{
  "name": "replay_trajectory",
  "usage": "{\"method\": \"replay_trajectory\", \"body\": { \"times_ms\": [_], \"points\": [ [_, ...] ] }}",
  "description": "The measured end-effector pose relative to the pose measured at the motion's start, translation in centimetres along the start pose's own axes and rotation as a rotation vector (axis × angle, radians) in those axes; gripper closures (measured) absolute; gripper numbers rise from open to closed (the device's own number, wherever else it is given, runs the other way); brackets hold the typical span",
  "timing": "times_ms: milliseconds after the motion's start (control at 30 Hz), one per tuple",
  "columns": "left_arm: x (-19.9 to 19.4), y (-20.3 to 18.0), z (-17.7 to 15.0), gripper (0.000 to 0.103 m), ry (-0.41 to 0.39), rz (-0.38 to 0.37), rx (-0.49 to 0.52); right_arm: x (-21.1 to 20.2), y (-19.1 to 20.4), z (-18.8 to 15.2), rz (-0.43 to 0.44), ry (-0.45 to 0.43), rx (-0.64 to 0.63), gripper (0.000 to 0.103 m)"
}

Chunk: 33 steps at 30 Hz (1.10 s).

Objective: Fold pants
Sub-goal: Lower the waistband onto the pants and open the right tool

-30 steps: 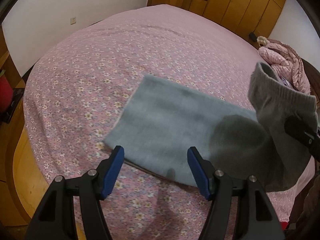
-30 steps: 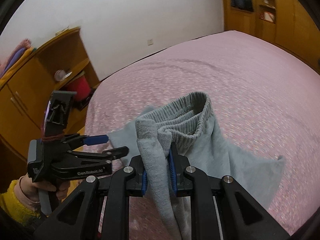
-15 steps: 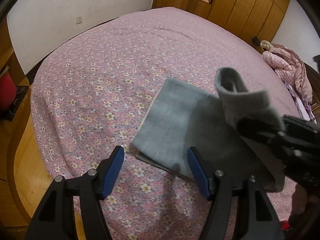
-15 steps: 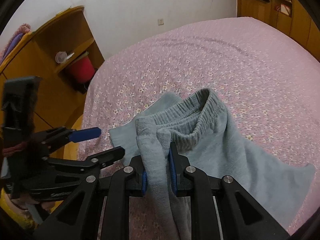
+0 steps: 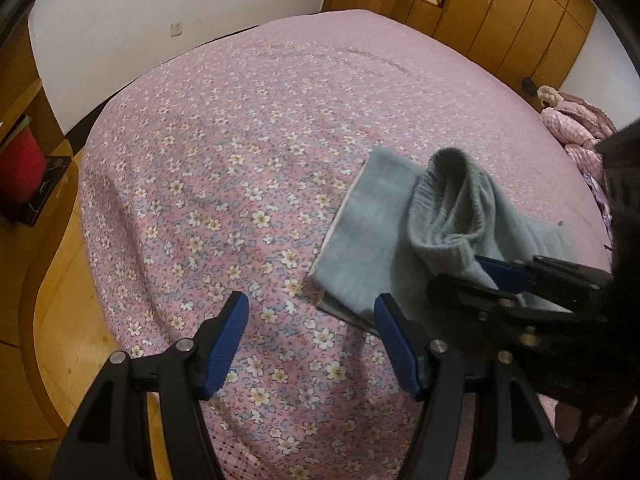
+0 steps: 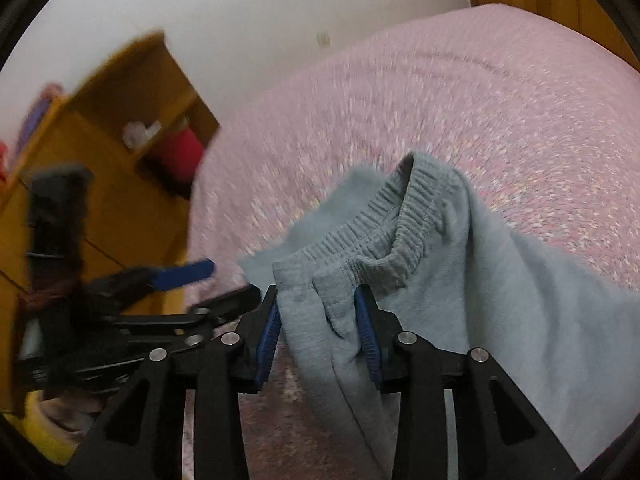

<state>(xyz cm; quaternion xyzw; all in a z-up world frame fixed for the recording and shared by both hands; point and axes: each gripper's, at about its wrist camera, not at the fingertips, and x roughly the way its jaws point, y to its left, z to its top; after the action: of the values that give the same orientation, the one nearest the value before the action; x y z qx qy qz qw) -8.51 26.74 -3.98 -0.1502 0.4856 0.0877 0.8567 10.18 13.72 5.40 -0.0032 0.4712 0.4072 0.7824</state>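
Observation:
Grey fleece pants [image 5: 368, 240] lie partly folded on the pink floral bedspread [image 5: 240, 160]. Their ribbed waistband [image 6: 384, 220] is lifted and folded back over the flat part. My right gripper [image 6: 318, 312] has its jaws opening, with a slack fold of the waistband end between them; its pads [image 6: 266, 332] no longer pinch the cloth. The left wrist view shows that right gripper [image 5: 460, 276] at the pants' near right side. My left gripper [image 5: 312, 308] is open with nothing between its fingers, hovering over the bedspread just left of the pants' near corner.
The bed's rounded edge drops to a wooden floor [image 5: 60, 280] on the left. A red bin [image 5: 20, 168] stands in a wooden shelf unit [image 6: 132, 92]. Wooden wardrobes [image 5: 500, 12] line the far wall. A pink quilted garment [image 5: 580, 132] lies at the bed's right edge.
The right gripper brought the waistband down and over the flat part of the pants, and its jaws have spread apart from their tight pinch. The left gripper drifted left, staying open.

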Motion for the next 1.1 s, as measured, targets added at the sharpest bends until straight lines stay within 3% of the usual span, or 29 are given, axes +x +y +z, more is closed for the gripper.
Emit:
{"method": "replay_trajectory", "body": {
  "times_ms": [267,433,633,767,967,1033,1100],
  "points": [
    [-1.4,-0.3,0.3,0.034,-0.022,-0.005,0.004,-5.7,-1.6,-1.1,0.000,-0.109,0.024,0.064],
    [-2.8,-1.9,0.5,0.034,-0.045,-0.038,0.031,-6.9,-3.8,-2.8,-0.153,-0.078,0.053,0.064],
    [-3.6,-4.8,0.2,0.034,-0.068,-0.102,0.094,-8.0,-6.7,-5.3,-0.284,-0.025,0.116,0.064],
    [-2.5,-6.0,0.2,0.037,-0.051,-0.105,0.115,-8.3,-7.8,-6.5,-0.344,-0.005,0.126,0.064],
    [-0.4,-7.6,0.8,0.055,-0.045,-0.131,0.144,-8.3,-8.8,-8.0,-0.344,0.014,0.156,0.064],
    [0.4,-7.9,1.0,0.082,-0.033,-0.118,0.156,-8.0,-8.8,-8.1,-0.345,0.019,0.157,0.064],
    [0.2,-7.7,0.9,0.086,-0.044,-0.109,0.157,-7.9,-8.9,-8.2,-0.344,0.023,0.159,0.064]
  ]
}}
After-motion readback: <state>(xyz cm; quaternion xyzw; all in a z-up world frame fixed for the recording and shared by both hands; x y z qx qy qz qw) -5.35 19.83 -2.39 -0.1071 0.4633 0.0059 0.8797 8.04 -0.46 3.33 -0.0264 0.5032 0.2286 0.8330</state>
